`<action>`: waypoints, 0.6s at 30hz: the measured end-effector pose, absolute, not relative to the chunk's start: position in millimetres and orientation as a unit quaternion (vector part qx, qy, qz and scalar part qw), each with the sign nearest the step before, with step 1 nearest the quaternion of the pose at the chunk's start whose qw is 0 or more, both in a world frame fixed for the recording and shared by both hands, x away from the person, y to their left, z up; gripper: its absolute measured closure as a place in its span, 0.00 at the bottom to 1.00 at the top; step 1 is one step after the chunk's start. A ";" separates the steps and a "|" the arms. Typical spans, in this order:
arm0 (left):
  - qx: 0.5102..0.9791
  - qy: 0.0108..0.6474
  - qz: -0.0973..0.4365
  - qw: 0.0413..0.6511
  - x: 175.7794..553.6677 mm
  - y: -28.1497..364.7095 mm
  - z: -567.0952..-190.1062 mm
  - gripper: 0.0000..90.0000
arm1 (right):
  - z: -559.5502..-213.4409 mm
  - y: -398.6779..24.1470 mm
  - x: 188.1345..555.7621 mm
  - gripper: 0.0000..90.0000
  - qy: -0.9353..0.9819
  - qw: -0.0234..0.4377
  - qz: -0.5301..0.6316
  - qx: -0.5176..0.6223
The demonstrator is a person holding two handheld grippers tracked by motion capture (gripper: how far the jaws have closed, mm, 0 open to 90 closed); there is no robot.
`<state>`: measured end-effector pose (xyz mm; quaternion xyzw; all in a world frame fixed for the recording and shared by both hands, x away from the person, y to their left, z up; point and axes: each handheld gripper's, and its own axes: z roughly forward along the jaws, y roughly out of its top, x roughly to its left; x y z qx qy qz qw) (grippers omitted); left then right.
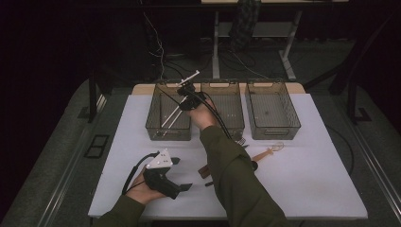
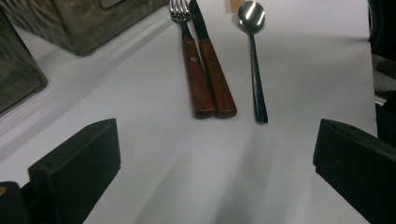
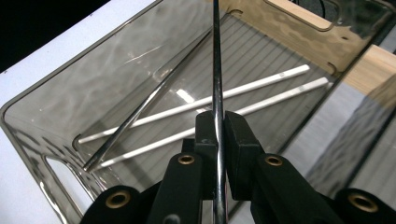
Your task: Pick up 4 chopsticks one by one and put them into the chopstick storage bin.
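Two tongs: right tongs [image 3: 218, 135] clamped on a metal chopstick [image 3: 216, 70] over the bin [image 3: 56, 98], left tongs [image 2: 215, 163] apart; no readable writing.

**Materials and finishes: cutlery-sorting table**

- Metal chopstick [image 3: 216, 70], clamped between the right gripper's [image 3: 219, 135] pads: thin polished steel, glossy.
- Second metal chopstick [image 3: 140, 114], in the bin: same bright steel.
- Two white chopsticks [image 3: 243, 88]: smooth, matt, plastic by the look.
- Left bin [image 3: 93, 79]: smoky clear plastic, glossy, ribbed floor.
- Right gripper pads: matt black, rubbery; brass-coloured rivets behind.
- Left gripper [image 2: 215, 168] jaws: matt black plastic.
- Fork [image 2: 189, 56] and knife [image 2: 210, 60]: shiny metal heads, reddish-brown varnished wood handles.
- Spoon [image 2: 252, 51]: all polished metal, mirror-bright bowl.
- Table cover [image 2: 154, 163]: white, smooth, matt.
- Sleeve [image 1: 236, 179]: olive cloth, matt.
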<state>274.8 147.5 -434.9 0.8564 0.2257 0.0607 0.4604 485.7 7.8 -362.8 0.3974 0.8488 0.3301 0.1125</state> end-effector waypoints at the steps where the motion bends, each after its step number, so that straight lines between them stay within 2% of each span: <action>1: 0.857 0.226 0.060 0.460 274.8 147.7 -434.8 0.00 | -363.8 9.6 486.0 0.93 0.849 0.112 0.329 0.399; 13: 0.856 0.226 0.058 0.460 275.5 146.6 -435.6 0.00 | -368.0 14.9 490.3 0.91 0.845 0.105 0.328 0.409; 18: 0.856 0.226 0.057 0.461 275.6 146.6 -435.6 0.00 | -367.8 19.1 489.5 0.79 0.846 0.094 0.339 0.401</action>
